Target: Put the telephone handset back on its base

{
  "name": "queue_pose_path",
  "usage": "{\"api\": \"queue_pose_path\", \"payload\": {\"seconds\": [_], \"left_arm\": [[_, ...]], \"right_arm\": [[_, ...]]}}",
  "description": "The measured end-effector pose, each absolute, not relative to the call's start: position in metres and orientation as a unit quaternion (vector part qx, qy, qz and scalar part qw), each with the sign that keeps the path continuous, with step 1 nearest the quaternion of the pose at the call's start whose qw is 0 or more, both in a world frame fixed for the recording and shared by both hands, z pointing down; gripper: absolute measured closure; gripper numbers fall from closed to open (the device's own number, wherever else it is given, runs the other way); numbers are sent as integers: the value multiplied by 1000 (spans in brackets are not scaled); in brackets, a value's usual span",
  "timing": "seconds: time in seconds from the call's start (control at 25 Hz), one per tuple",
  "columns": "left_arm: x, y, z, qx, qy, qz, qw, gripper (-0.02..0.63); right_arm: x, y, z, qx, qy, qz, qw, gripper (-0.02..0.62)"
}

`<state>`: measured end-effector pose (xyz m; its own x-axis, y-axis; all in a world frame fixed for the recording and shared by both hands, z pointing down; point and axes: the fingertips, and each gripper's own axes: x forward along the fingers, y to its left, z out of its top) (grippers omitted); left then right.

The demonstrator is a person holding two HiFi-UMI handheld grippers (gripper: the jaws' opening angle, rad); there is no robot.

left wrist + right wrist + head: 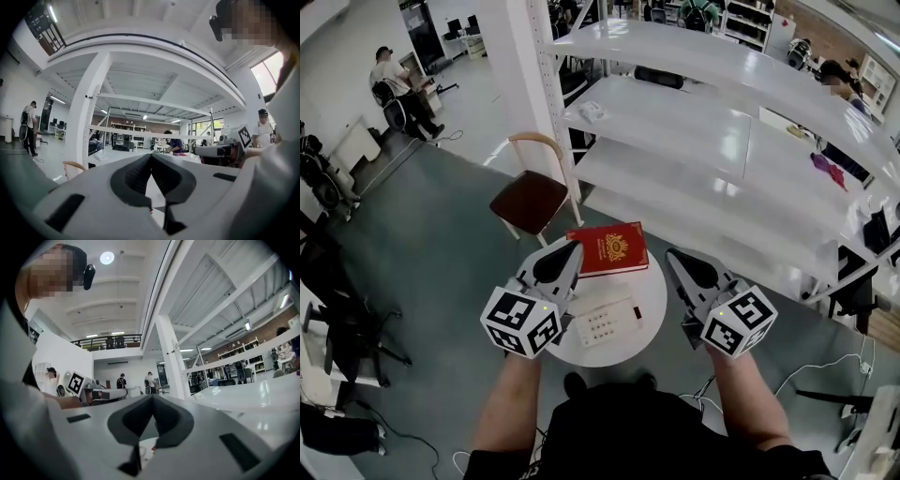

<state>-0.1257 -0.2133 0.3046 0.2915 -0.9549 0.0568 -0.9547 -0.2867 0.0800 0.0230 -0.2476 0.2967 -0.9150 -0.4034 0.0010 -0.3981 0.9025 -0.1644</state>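
A white telephone (607, 322) with a keypad lies on the small round white table (652, 291) in the head view. Its left side runs under my left gripper, so I cannot make out the handset separately. My left gripper (577, 247) (151, 154) hovers over the table's left part, pointing level, jaws shut and empty. Above the table's right edge my right gripper (669, 252) (152, 395) is also shut with nothing in it. Each gripper view shows the other gripper off to the side.
A red book (607, 248) lies on the far side of the table. Behind it stand a wooden chair (530, 199) and long white shelves (694, 122). Black chairs (337, 319) are at the left, cables (825, 366) on the floor at right, and people in the background.
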Motion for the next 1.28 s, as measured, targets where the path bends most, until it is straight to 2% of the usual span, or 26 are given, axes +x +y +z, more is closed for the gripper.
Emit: {"api": "queue_pose_path", "payload": {"seconds": [0.6,1.28], "left_arm": [[-191,-207,300,766,-643,24,24,600],[-197,-204,303,759,-650,7,30,600]], "right_arm": [[-25,-242,284,-220,975,-41,11,592],[-29,-241,284,-216,976,-31,8,592]]}}
